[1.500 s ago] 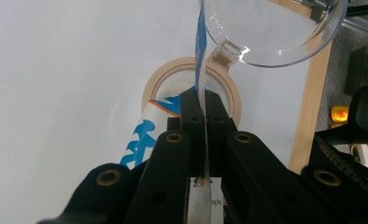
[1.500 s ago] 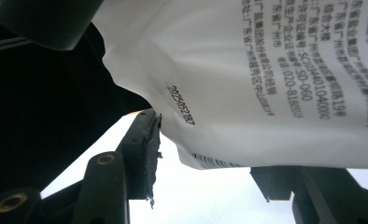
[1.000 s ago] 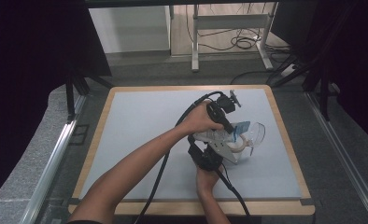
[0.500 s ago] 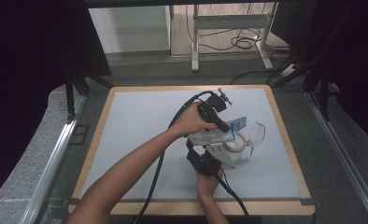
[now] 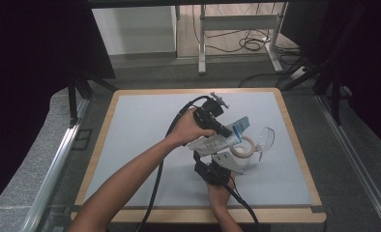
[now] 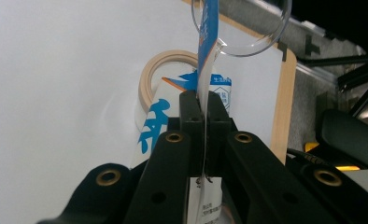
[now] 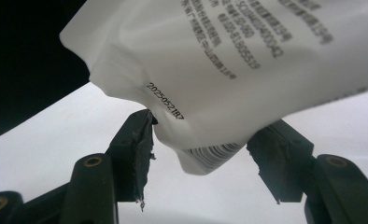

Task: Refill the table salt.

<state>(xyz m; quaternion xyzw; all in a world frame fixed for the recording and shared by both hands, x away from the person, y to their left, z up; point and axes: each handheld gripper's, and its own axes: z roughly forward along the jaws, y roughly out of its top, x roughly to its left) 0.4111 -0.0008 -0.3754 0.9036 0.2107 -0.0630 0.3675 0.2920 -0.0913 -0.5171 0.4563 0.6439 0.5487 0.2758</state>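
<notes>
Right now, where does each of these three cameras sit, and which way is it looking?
High view: above the table, looking down; both forearms, left gripper, right gripper.
Left gripper view: rides that gripper; shut jaws pinch the pouch.
Right gripper view: rides that gripper; open jaws flank the pouch.
All share the pouch.
</notes>
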